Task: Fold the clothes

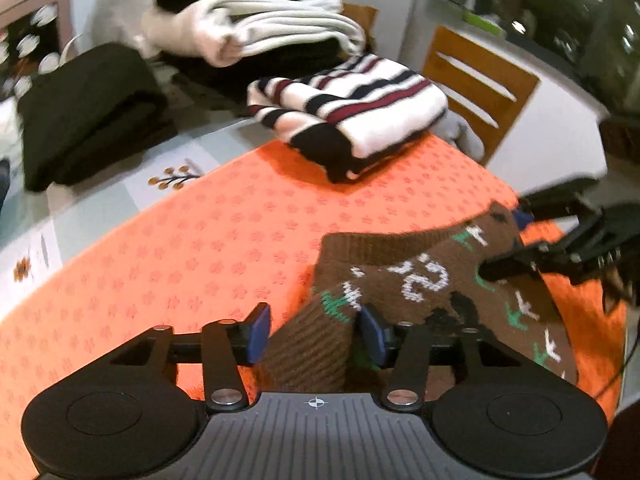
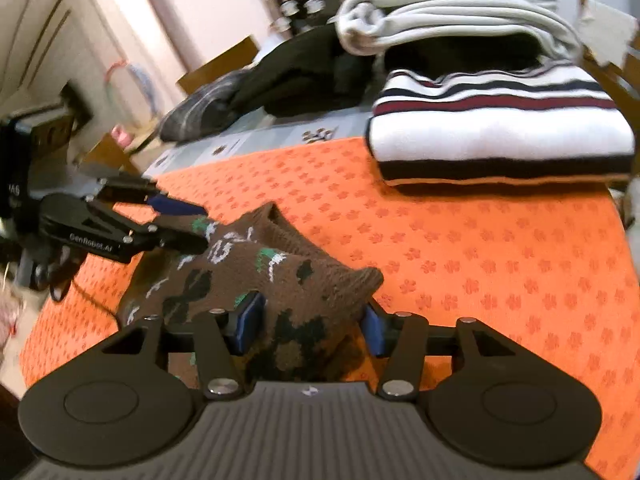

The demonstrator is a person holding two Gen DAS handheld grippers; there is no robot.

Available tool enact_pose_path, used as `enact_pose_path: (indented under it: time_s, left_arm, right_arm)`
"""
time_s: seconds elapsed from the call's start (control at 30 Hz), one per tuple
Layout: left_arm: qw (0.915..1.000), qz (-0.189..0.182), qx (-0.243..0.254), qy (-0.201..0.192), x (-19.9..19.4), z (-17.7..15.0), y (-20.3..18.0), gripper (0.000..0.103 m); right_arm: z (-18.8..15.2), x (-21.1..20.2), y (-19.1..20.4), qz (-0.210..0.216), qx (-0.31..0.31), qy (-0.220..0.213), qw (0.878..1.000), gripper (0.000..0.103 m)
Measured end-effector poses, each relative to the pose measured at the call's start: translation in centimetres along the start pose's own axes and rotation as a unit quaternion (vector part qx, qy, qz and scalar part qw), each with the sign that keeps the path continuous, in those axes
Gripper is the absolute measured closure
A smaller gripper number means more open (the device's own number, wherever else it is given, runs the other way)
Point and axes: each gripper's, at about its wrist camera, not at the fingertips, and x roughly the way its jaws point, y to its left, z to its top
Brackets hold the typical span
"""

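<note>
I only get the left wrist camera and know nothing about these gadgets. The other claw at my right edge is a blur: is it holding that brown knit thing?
Observer: Its own camera shows the right gripper with jaws apart. The brown knit lies between the pads and is not pinched.
Operator: Any clothes that I can't see?
Observer: Yes, a grey garment lies heaped beside the dark clothes.
Operator: What's behind all that?
Observer: What looks like a pale panelled door, off to the left.
</note>
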Motion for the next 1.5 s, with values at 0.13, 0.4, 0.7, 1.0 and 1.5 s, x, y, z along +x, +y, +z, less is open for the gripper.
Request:
enact_pose_path:
  time_s: [0.13,0.4,0.7,1.0,1.5]
  left_arm:
    - [0.9988,0.009,-0.033,-0.036,-2.0,-0.3,0.5,0.043]
    - [0.9930,0.034,-0.078,-0.081,-7.8,-1.4,0.0,0.069]
    - [0.9944,0.018,-0.103,-0.017,-4.0,-2.1,-0.4,0.081]
    - [0.9885,0.015,-0.151,-0.006,-2.4,-3.6,0.9,0.080]
    - [0.9557,0.007,-0.292,-0.038,-9.2,-8.9,-1.2,0.036]
  right_arm:
    - [0.3,-1.7,1.1,-0.025,-0.004,-0.017,1.000,0.042]
    - [1.3,-6.2,6.3,-0.130,-0.063,-0.070,0.987,0.051]
    - [0.7,-2.5,7.0,-0.110,-0.072,0.001,0.991,0.069]
    - [-0.3,-0.3,5.5,-0.107,-0.049,0.018,0.993,0.069]
    - [3.6,-4.8,2.5,-0.015,-0.057,0.017,0.998,0.029]
